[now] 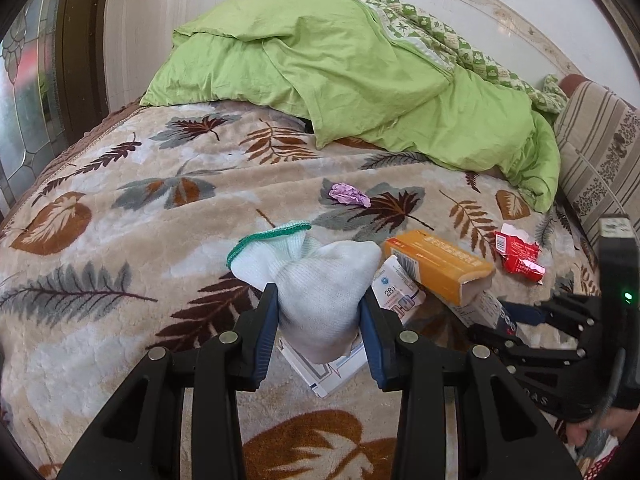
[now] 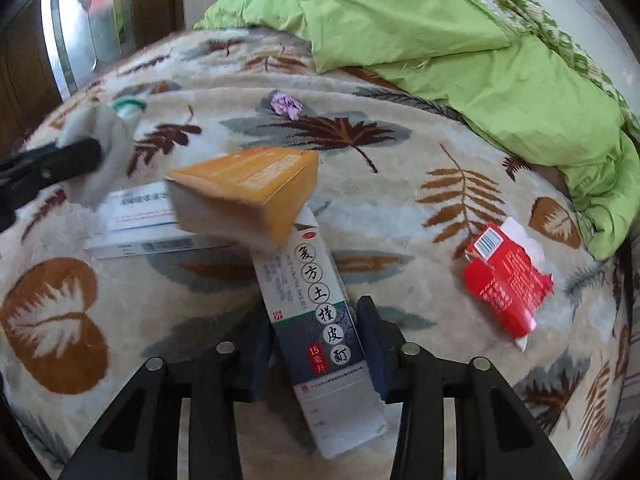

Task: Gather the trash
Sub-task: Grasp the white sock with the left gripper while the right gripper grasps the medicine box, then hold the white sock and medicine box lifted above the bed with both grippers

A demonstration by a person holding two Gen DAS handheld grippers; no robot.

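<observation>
My left gripper (image 1: 318,312) is shut on a white sock with a green cuff (image 1: 316,276), held over the leaf-patterned blanket (image 1: 120,272). The sock also shows in the right wrist view (image 2: 104,140). My right gripper (image 2: 316,320) is closed around a grey-and-white medicine box (image 2: 316,312). An orange box (image 2: 248,192) leans on the far end of that box; it also shows in the left wrist view (image 1: 440,264). A flat white box (image 2: 144,224) lies to the left. A torn red packet (image 2: 504,280) lies to the right. A crumpled purple wrapper (image 1: 348,194) lies farther back.
A green duvet (image 1: 360,80) is heaped at the back of the bed. A striped cushion (image 1: 600,152) stands at the right edge. A glass door (image 1: 24,100) is at the left. The right gripper's body (image 1: 580,320) shows in the left wrist view.
</observation>
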